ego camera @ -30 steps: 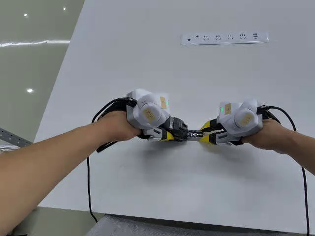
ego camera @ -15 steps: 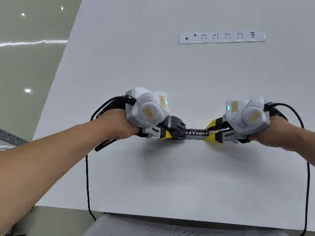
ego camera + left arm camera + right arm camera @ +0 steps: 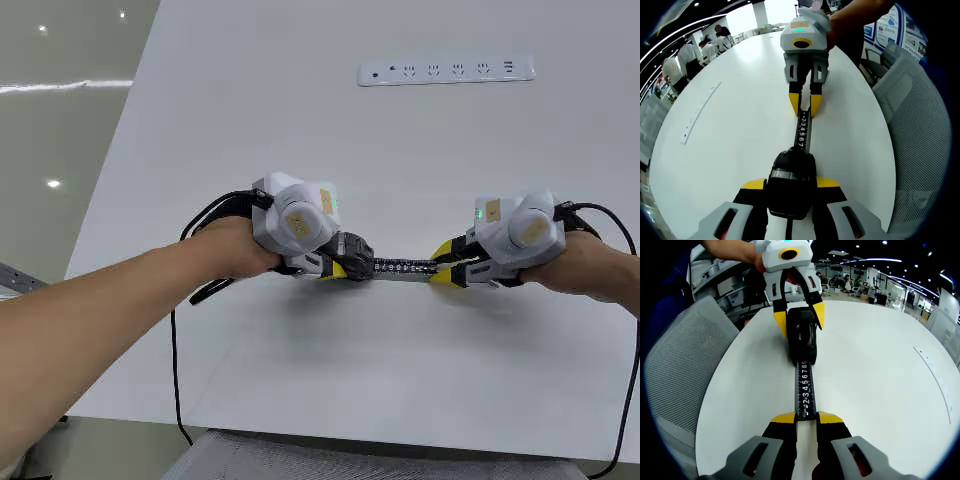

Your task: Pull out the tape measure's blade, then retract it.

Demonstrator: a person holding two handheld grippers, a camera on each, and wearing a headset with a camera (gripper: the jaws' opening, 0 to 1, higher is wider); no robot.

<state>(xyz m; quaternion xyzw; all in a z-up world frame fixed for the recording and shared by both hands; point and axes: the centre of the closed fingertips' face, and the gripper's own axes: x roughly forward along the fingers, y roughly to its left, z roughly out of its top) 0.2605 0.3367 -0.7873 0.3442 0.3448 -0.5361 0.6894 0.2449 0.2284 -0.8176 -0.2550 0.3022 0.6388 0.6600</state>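
White table [image 3: 300,120]: L gripper [image 3: 338,270] jaws clamped on tape measure case [image 3: 356,258]; R gripper [image 3: 442,272] jaws pinch blade [image 3: 404,268] end.

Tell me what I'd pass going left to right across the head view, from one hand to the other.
Left hand → left hand-held gripper → tape measure case → blade → right hand-held gripper → right hand.

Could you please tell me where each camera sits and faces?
Head view: on the headset, looking down at the table; both forearms, left gripper and right gripper show.
Left gripper view: on the left gripper, facing the right gripper; own jaws hold the tape measure case.
Right gripper view: on the right gripper, facing the left; own jaws pinch the blade.
All share the blade.
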